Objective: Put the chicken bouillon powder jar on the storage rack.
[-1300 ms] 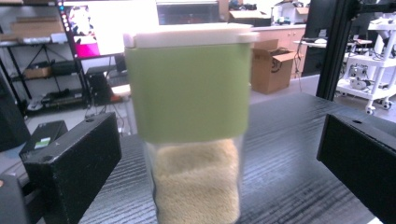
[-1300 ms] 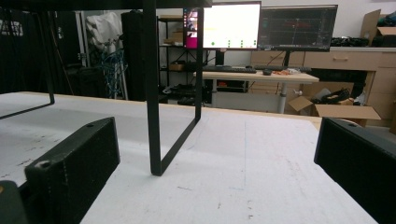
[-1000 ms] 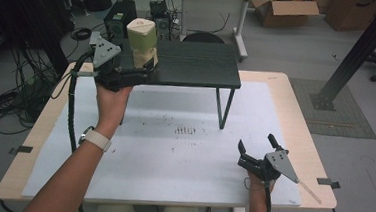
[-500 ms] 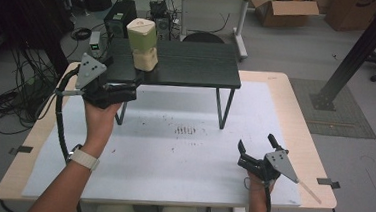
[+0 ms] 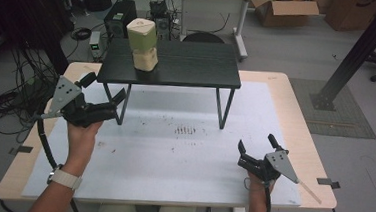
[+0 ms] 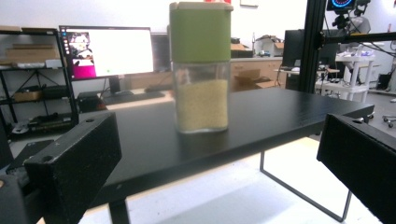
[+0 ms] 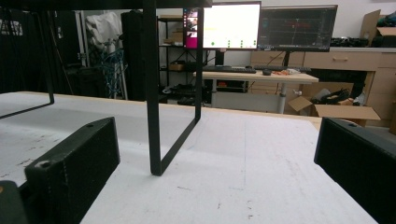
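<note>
A clear jar with a pale green lid and yellowish grains in its lower half stands upright on the left part of a low black shelf. In the left gripper view the jar stands beyond the jaws, apart from them, on the shelf top. My left gripper hovers open in front of the shelf's left corner, holding nothing. My right gripper rests open and empty low over the white mat at the front right. A shelf leg stands ahead of it.
The shelf stands on thin black legs on the mat, which covers a wooden table. Cables hang off the table's left side. Monitors, desks and boxes stand on the floor beyond.
My left gripper has drawn back from the jar's base, down and toward the table's left front. The jar stays upright on the shelf. The right gripper has not moved.
</note>
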Demonstrator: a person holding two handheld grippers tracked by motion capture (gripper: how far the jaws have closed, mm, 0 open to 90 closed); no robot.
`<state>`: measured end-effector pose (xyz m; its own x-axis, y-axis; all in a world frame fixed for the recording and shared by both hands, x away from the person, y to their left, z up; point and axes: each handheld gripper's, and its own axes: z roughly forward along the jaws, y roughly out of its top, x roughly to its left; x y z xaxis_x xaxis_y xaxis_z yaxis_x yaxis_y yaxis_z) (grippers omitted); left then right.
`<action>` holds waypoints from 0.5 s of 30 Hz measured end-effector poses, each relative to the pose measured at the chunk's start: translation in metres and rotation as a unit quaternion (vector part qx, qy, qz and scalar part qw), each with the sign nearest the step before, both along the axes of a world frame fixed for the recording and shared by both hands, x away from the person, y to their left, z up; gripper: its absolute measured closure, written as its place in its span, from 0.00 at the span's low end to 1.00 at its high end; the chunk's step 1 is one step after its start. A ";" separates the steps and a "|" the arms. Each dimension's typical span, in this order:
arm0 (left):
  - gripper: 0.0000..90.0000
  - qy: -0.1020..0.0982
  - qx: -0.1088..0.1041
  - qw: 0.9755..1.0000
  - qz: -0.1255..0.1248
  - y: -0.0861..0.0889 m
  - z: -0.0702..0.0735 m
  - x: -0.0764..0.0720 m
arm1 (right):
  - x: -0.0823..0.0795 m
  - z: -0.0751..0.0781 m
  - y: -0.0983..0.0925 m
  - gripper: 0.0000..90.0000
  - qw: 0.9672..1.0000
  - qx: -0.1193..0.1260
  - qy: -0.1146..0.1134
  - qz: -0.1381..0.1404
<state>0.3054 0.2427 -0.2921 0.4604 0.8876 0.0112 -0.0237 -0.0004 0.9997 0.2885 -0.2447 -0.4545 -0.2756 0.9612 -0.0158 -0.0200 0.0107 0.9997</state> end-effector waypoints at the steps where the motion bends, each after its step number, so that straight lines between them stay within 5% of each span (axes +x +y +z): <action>1: 0.00 0.000 0.000 1.000 0.000 0.003 -0.002 -0.002 | 0.000 0.000 0.000 0.00 1.000 0.001 0.001 0.000; 15: 0.00 -0.009 -0.007 1.000 0.012 0.033 -0.029 -0.019 | 0.000 0.000 0.001 0.00 1.000 -0.001 0.001 0.000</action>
